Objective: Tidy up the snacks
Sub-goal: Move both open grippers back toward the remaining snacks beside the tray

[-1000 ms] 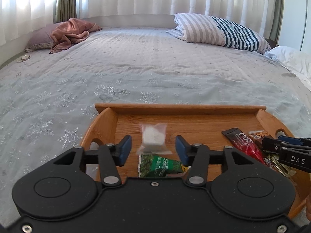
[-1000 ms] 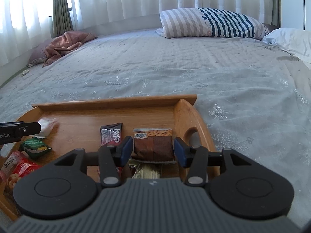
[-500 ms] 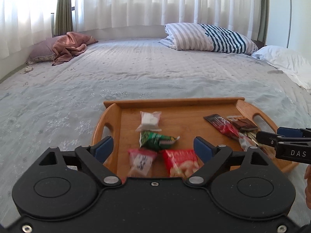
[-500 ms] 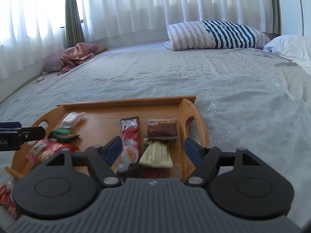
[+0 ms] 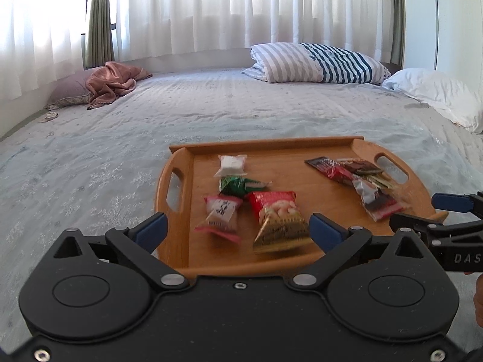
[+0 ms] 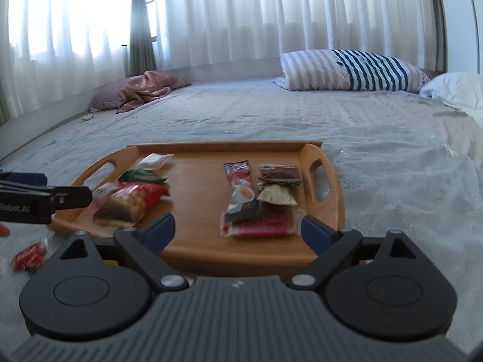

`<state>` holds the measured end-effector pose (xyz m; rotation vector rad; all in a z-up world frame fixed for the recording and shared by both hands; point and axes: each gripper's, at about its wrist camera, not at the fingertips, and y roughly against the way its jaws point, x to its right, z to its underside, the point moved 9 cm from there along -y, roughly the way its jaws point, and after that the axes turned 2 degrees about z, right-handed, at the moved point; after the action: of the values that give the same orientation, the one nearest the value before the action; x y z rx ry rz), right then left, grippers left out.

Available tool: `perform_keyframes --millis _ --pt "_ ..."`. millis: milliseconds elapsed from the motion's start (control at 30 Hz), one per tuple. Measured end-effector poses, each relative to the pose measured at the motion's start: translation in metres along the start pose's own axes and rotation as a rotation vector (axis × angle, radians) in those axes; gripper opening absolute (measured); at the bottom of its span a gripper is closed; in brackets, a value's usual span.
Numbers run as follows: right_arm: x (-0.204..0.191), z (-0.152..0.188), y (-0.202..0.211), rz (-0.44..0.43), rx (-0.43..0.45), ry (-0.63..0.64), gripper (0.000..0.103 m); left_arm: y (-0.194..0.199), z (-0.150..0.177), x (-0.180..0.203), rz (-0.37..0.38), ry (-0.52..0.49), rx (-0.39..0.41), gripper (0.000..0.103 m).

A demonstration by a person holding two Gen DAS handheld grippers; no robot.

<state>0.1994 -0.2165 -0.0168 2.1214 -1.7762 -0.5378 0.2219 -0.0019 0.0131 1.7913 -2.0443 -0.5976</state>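
Backing off the tray (image 5: 181,211): both grippers (image 5: 237,226) (image 6: 238,227) just spread, empty; stray red packet (image 6: 27,255) left of tray is likely fetched next.

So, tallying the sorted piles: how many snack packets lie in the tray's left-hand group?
4: a white packet farthest back, a green packet before it, then a pink-white packet and a red-gold packet nearest. Smaller ones could hide beneath.

1. A bed (image 5: 211,114) with a pale grey-blue quilted cover fills both views
2. A wooden tray (image 5: 332,211) lies on it, lower centre
3. A striped pillow (image 5: 317,63) and a white pillow (image 5: 437,96) lie upper right
4. A pink blanket (image 5: 111,84) lies upper left
5. A small red packet (image 6: 28,255) lies on the cover, lower left of the right wrist view
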Motion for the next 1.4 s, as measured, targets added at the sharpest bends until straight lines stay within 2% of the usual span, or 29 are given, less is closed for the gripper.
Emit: perform_keyframes --millis 167,400,667,867,1167,1233,1267,1333,1367,1400 --pt "-0.014 0.008 0.013 -0.022 0.017 0.046 0.103 0.013 0.011 0.000 -0.005 -0.014 0.001 0.101" --pt "-0.032 0.017 0.031 -0.063 0.029 0.097 0.103 0.036 0.024 -0.006 0.028 -0.007 0.003 0.102" --pt "-0.047 0.034 0.037 -0.087 0.014 0.131 0.103 0.051 0.040 -0.022 -0.003 0.015 -0.002 0.102" --pt "-0.058 0.037 0.042 -0.153 0.009 0.103 0.103 0.052 0.055 -0.038 -0.047 0.027 -0.012 0.102" --pt "-0.077 0.045 0.036 -0.182 -0.025 0.106 0.096 0.052 0.076 -0.062 -0.099 0.035 -0.016 0.101" --pt "-0.079 0.046 0.035 -0.181 -0.032 0.104 0.095 0.053 0.079 -0.065 -0.097 0.031 -0.014 0.097" --pt "-0.080 0.046 0.034 -0.180 -0.036 0.102 0.094 0.053 0.080 -0.067 -0.097 0.031 -0.013 0.091" --pt "-0.081 0.047 0.031 -0.172 -0.044 0.095 0.093 0.054 0.083 -0.069 -0.098 0.032 -0.016 0.075" --pt "-0.080 0.048 0.030 -0.167 -0.050 0.090 0.092 0.054 0.084 -0.070 -0.099 0.030 -0.021 0.061" --pt "-0.080 0.048 0.028 -0.164 -0.055 0.085 0.091 0.055 0.086 -0.071 -0.102 0.029 -0.027 0.054"
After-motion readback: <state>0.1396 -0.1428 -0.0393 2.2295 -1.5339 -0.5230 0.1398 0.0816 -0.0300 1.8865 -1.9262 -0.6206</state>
